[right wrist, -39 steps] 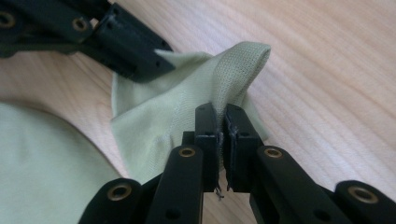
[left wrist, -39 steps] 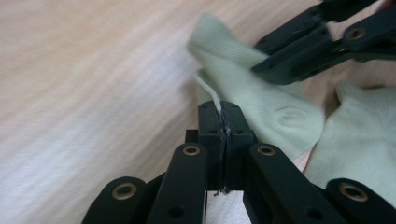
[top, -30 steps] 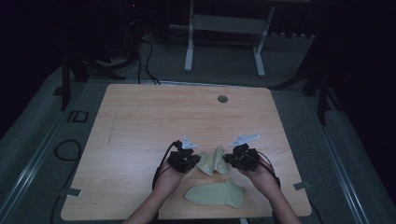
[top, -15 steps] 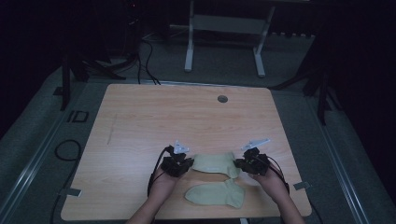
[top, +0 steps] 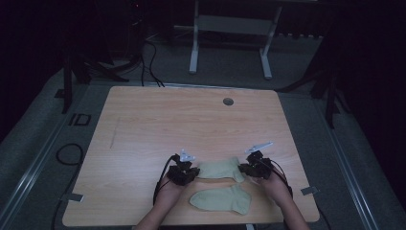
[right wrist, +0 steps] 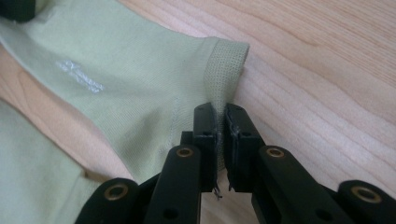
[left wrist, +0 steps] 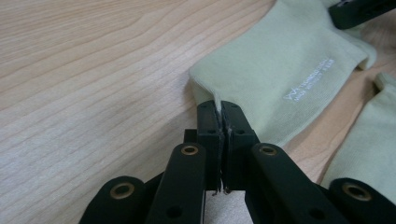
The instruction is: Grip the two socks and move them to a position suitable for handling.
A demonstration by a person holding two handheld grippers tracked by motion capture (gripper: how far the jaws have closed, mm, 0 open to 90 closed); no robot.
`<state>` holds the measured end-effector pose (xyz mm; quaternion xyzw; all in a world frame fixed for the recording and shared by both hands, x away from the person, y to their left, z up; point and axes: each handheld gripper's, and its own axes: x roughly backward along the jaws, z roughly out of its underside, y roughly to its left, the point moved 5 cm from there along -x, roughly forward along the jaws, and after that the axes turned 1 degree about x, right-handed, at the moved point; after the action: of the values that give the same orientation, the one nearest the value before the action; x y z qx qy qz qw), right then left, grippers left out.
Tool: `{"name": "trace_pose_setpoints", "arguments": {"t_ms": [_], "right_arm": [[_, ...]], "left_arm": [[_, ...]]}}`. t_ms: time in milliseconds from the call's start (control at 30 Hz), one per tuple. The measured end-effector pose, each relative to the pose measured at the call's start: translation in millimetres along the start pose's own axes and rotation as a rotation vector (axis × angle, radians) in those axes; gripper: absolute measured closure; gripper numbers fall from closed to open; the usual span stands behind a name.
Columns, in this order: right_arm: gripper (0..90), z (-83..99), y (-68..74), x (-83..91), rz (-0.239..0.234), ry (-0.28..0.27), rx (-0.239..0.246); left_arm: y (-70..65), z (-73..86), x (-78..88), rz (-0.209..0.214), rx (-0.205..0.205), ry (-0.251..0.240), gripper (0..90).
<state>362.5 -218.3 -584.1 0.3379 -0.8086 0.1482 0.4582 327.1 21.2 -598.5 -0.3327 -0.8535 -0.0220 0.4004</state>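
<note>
Where tongs (left wrist: 222, 109) pinch it, sock (left wrist: 285, 70) bears white lettering (unreadable).

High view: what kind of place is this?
Probably a dim lab or recording room: a bare wooden table on grey carpet, cables on the floor, and a white desk frame behind.

Pale green sock (top: 219, 169) flat on table, stretched

Two pale green socks (top: 219, 169) (top: 221, 200) — one wooden table (top: 158, 124), two black grippers (top: 190, 168) (top: 247, 167)
</note>
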Motion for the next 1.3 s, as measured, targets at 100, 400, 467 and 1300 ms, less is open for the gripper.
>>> {"name": "trace_pose_setpoints", "arguments": {"t_ms": [100, 400, 467, 1300], "right_arm": [[73.5, -3.2, 0.6, 4.5, 0.001, -0.007, 0.016], [69.9, -11.6, 10.3, 21.2, -0.007, -0.072, 0.024], [79.4, -10.8, 16.2, 20.0, -0.003, -0.08, 0.053], [79.4, -11.2, -7.4, -8.2, 0.004, -0.017, 0.028]], "left_arm": [[1.3, -4.5, 9.3, -0.05, -0.029, -0.065, 66.9], [-13.3, -17.2, 21.1, -0.02, -0.079, -0.121, 78.2], [-18.3, -13.5, 14.1, -0.034, -0.101, -0.098, 78.7], [-6.6, -16.5, -19.2, -0.035, -0.09, -0.012, 80.1]]}}
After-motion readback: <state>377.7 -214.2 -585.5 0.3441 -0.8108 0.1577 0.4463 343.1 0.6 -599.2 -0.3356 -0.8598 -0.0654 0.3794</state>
